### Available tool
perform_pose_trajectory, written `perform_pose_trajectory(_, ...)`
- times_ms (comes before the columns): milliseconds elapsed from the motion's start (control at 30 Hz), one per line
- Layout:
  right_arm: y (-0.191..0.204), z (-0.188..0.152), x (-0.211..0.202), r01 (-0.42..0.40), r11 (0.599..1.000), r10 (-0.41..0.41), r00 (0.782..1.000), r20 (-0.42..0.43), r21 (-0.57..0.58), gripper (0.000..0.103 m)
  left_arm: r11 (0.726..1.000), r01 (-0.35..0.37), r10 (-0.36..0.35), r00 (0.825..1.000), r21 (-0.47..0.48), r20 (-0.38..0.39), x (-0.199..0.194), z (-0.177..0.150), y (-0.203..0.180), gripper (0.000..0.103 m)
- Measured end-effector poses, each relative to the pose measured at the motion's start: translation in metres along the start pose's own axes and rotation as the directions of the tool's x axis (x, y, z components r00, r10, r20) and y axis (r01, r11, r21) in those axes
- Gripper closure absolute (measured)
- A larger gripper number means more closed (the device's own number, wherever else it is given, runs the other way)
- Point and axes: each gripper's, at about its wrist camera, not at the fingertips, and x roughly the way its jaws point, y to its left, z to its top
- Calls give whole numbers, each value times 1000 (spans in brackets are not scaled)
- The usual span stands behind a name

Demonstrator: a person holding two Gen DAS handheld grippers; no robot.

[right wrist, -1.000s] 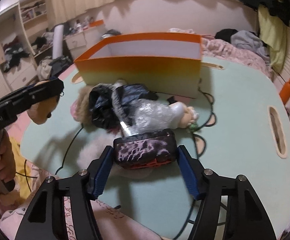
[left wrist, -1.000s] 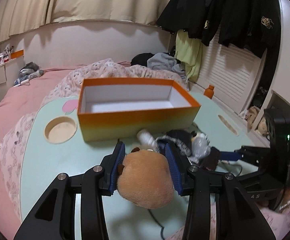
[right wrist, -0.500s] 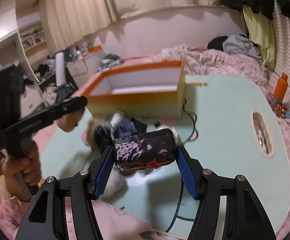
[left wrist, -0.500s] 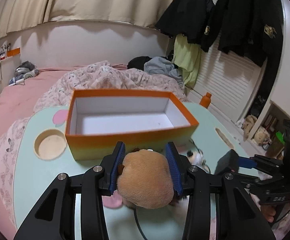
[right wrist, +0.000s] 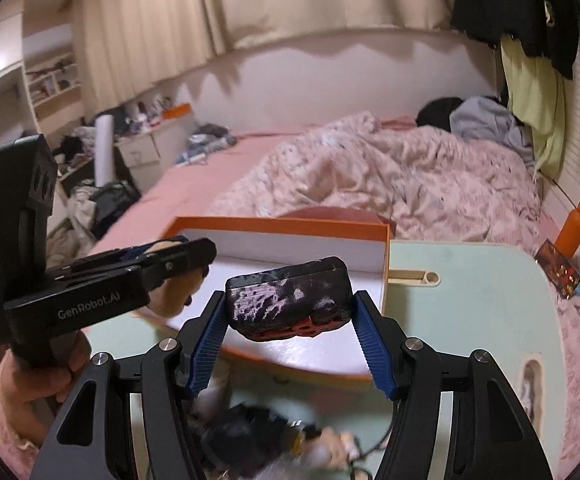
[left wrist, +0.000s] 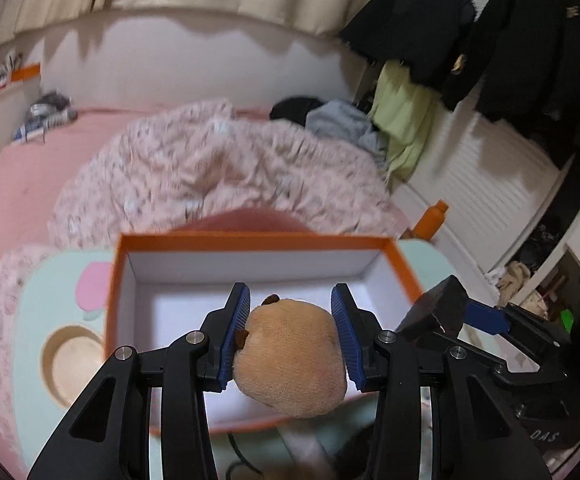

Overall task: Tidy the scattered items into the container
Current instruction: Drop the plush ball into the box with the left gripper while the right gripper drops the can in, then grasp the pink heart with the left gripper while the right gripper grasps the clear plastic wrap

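Both claws hang over the long orange box (left wrist: 258, 240): the left claw (left wrist: 290, 332) pinches a plush toy (left wrist: 290, 360), the right claw (right wrist: 290, 320) a dark pouch (right wrist: 286, 296).

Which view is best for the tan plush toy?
Left wrist: the tan plush toy fills the centre, clamped in the left gripper over the orange box. In the right wrist view only slivers show behind that gripper's arm.
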Motion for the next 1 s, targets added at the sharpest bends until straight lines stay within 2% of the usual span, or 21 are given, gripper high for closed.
perform_pose_trajectory(100, -3, -3, 15, 13, 1000, -13, 1000, -15, 4, 40, 998, -38, 36, 998, -50, -46, 18, -5, 13, 57)
perform_pose_trajectory(167, -9, -4, 16, 15, 1000, -15, 1000, 4, 21, 40, 996, -21, 15, 998, -89, -60, 20, -8, 21, 48)
perform_pose_trajectory(267, -16, -3, 5, -4, 999, 3, 999, 33, 47, 39, 995, 4, -9, 999, -97, -52, 12, -13, 24, 45)
perform_pose_trajectory(467, -14, -17, -43, -5, 1000, 3, 995, 99, 18, 36, 999, 14, -14, 1000, -44, 6, -42, -31, 16, 38)
perform_pose_trajectory(533, -12, -33, -58, 6, 1000, -7, 994, 106, 5, 32, 1000, 7, -6, 1000, -26, 17, -59, -44, 16, 26)
perform_pose_trajectory(567, -12, -42, -65, 7, 1000, -7, 994, 106, -1, 32, 1000, 2, -1, 1000, -20, 22, -67, -54, 17, 25)
perform_pose_trajectory(700, -4, -85, -71, -6, 1000, 7, 1000, 29, -29, 33, 1000, 1, -1, 999, -7, -35, -78, -97, 26, 25)
perform_pose_trajectory(800, 1, -104, -66, 0, 999, 0, 1000, -6, -34, 36, 997, -70, 71, 996, 19, -47, -77, -121, 31, 25)
perform_pose_trajectory(867, 3, -114, -59, 2, 1000, -3, 1000, -27, -26, 36, 994, -107, 109, 993, 39, -47, -75, -128, 32, 25)
perform_pose_trajectory(933, 2, -118, -50, 2, 1000, -3, 998, -58, -15, 37, 994, -103, 105, 993, 36, -59, -68, -131, 35, 25)
perform_pose_trajectory(967, 1, -119, -44, 0, 1000, -1, 996, -84, -9, 44, 994, -104, 105, 992, 22, -63, -65, -131, 38, 25)
perform_pose_trajectory(1000, 0, -120, -38, -1, 1000, 0, 994, -112, -3, 57, 994, -107, 107, 992, 10, -65, -61, -132, 39, 25)
